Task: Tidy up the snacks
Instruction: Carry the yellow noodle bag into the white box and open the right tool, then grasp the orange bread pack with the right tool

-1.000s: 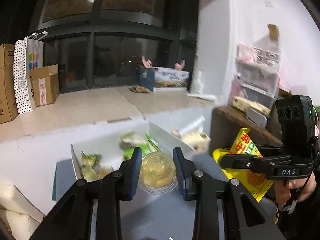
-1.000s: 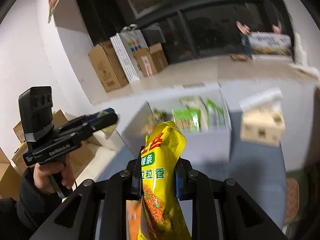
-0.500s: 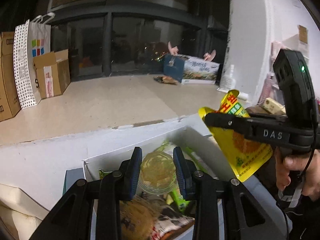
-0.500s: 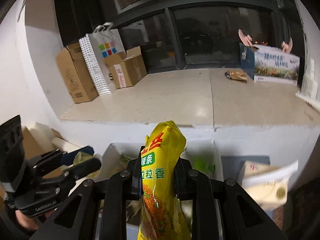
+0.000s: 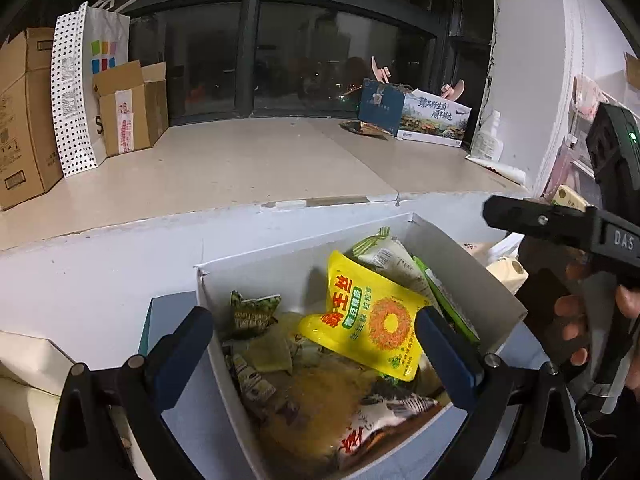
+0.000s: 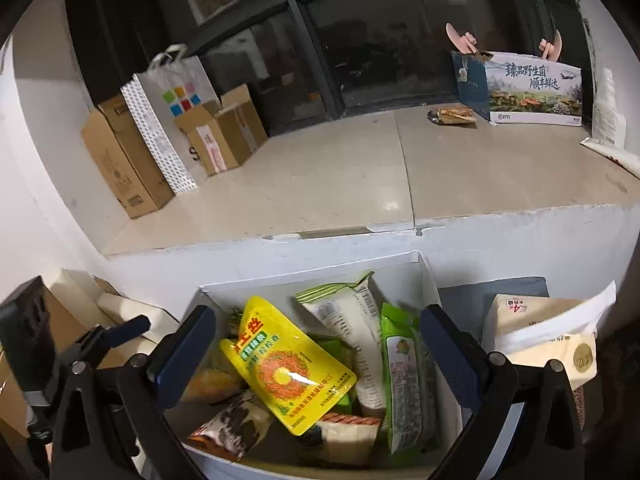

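With both tools over the white box [image 5: 472, 264], each set of jaws stands spread wide and has just been opening; nothing is pinched between either pair.

Left gripper [image 5: 316, 344]: blue pads far apart, framing the near part of the box from above. Below the gap lies a blurred amber, translucent cup [image 5: 316, 404] among the packets, free of the pads.

Right gripper [image 6: 318, 346]: pads likewise far apart. The yellow snack bag [image 6: 288, 368] lies in the box, tilted, resting on other packets, clear of both pads. Same bag in the left view [image 5: 372, 320], leaning toward the right wall of the box.

Other contents of the box: a long white packet with green striped end [image 6: 352, 320], a green packet [image 6: 404, 380] beside it along the right wall, a small dark-green packet [image 5: 252, 312] at the left, and a red-and-white packet [image 5: 380, 424] near the front edge.

Right of the box on a grey-blue mat [image 6: 472, 300] sits a cream tissue pack [image 6: 536, 332]. A hand [image 5: 576, 332] grips the right tool's handle in the left view.
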A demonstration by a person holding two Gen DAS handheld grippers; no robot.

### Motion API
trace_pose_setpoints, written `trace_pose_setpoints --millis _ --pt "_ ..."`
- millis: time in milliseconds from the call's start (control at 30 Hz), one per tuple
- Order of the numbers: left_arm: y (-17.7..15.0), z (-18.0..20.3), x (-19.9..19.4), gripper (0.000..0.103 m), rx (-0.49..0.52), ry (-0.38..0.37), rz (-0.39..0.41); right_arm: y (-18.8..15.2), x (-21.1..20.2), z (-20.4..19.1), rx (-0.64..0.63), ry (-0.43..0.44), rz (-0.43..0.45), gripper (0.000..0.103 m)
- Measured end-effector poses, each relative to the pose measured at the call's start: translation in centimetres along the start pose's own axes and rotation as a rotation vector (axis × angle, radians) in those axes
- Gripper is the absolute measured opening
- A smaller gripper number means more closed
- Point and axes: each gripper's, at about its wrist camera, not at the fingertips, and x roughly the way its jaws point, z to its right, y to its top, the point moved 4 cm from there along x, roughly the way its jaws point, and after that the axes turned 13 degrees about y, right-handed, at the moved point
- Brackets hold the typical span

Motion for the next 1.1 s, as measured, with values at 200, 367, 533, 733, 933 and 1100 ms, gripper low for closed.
trace_pose_setpoints --millis 200,367,533,733,933,1100 --pt "-1.3 1.3 -5.7 0.103 0.017 -0.048 0.060 -2.4 -4.2 -2.4 -0.051 0.053 0.045 0.103" --pt "-5.3 2.7 -10.5 0.103 0.062 -0.083 0.073 -7.3 -9.8 -5.3 -0.139 0.116 0.078 0.103" --pt "-10.2 4.0 -15.3 0.103 0.043 -0.149 0.089 -12.4 -14.7 -6.4 -0.197 0.106 0.092 0.103" --pt "-14.3 6.1 -17.3 0.103 0.019 -0.176 0.053 -17.7 -19.1 -6.2 -0.159 0.103 0.127 0.103" --pt "-15.9 7.0 -17.4 0.103 0.022 -0.182 0.030 -21.3 -20.2 -6.8 -0.178 0.100 0.073 0.103" --pt "-16.5 6.7 -18.0 0.103 -0.005 -0.181 0.034 -22.8 -18.9 -7.4 -0.228 0.056 0.007 0.103"
